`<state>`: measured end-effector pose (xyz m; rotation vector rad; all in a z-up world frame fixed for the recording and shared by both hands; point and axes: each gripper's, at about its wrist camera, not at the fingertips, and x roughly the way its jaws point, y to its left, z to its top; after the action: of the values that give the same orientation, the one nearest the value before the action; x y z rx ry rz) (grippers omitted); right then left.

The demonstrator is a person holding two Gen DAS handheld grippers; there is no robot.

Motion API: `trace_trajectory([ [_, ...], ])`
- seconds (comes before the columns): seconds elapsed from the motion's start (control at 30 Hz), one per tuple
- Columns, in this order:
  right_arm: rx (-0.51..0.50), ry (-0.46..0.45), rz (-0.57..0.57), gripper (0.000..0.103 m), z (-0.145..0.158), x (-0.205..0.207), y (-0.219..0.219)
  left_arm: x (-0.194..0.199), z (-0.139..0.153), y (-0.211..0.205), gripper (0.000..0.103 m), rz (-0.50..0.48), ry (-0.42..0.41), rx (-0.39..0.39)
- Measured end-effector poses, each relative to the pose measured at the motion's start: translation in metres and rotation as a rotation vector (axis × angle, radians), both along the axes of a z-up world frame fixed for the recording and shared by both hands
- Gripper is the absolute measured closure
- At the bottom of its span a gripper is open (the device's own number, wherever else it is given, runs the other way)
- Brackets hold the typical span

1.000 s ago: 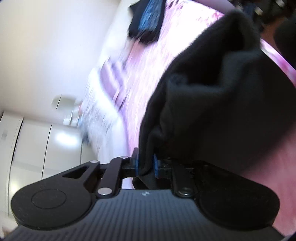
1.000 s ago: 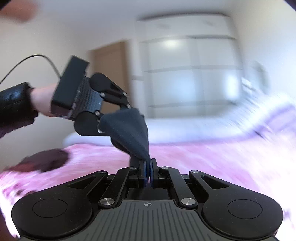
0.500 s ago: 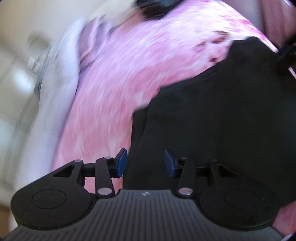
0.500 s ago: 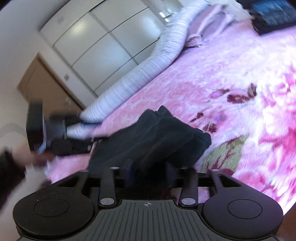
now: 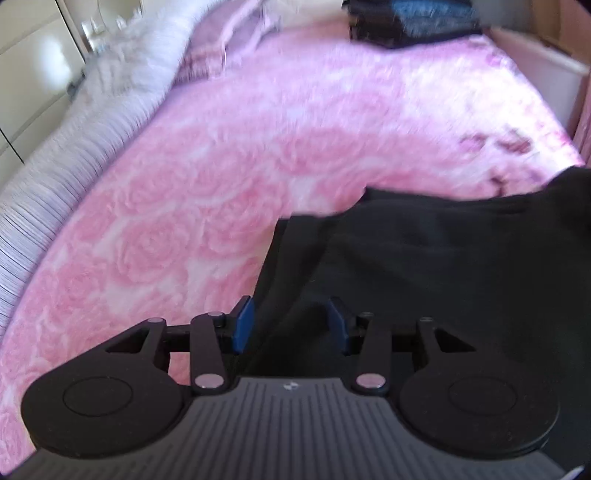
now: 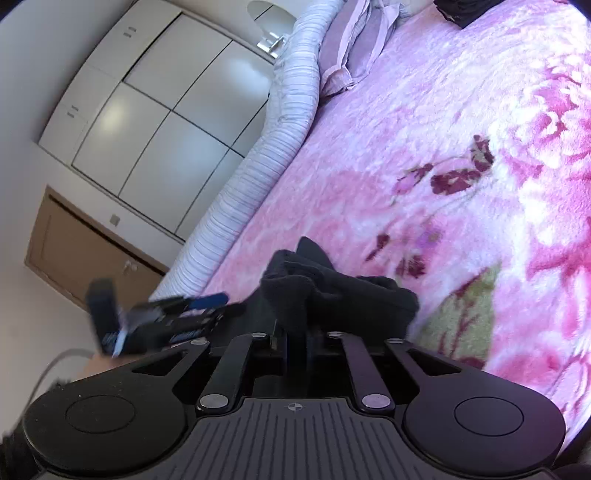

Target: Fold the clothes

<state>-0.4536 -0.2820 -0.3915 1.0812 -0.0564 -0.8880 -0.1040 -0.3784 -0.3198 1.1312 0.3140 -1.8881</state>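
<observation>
A black garment [image 5: 443, 277] lies crumpled on the pink rose-patterned bedspread [image 5: 221, 184]. My left gripper [image 5: 290, 325] hovers over its left edge. The blue pads [image 5: 242, 325] stand apart and are closing, with black cloth lying between them but not pinched. In the right wrist view the same garment [image 6: 332, 291] bunches up in front of my right gripper [image 6: 298, 343], whose jaws are closing tight on a fold of it. The left gripper [image 6: 166, 317] shows blurred at the left, held by a hand with a cable.
A pile of dark folded clothes [image 5: 413, 22] sits at the far end of the bed. A rolled striped quilt [image 6: 288, 110] and a lilac pillow [image 6: 354, 48] line the bed's edge. Behind stand a white wardrobe [image 6: 166, 122] and a wooden door [image 6: 74, 251].
Both grippers brought the hanging black garment down onto the bed. The left one let go and stands open. The right one opened, then shut again on a fold.
</observation>
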Motion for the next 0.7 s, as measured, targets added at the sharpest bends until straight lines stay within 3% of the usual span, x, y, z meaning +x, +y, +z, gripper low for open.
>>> trace_trajectory([
  [0.03, 0.006, 0.014, 0.003, 0.098, -0.002, -0.002, -0.001, 0.001, -0.008, -0.007, 0.079, 0.010, 0.033, 0.044],
  [0.17, 0.010, 0.036, 0.030, 0.098, -0.004, -0.005, -0.002, 0.003, -0.009, -0.008, 0.098, -0.015, 0.079, 0.084],
  [0.23, -0.017, 0.054, 0.052, 0.099, 0.002, -0.003, -0.004, 0.004, 0.001, -0.004, 0.099, -0.024, 0.079, 0.045],
  [0.33, -0.143, 0.074, 0.067, 0.099, 0.027, -0.006, -0.001, 0.011, 0.024, 0.008, 0.099, -0.010, 0.138, -0.050],
  [0.43, -0.233, 0.149, 0.076, 0.099, 0.039, -0.006, 0.004, 0.007, 0.016, 0.007, 0.099, -0.010, 0.141, -0.070],
  [0.57, -0.061, 0.127, 0.057, 0.099, -0.004, -0.011, -0.007, -0.002, -0.015, 0.000, 0.098, -0.014, 0.096, -0.023],
  [0.7, -0.113, 0.115, 0.030, 0.099, 0.002, -0.018, 0.000, -0.002, -0.004, 0.002, 0.098, -0.001, 0.119, -0.073],
])
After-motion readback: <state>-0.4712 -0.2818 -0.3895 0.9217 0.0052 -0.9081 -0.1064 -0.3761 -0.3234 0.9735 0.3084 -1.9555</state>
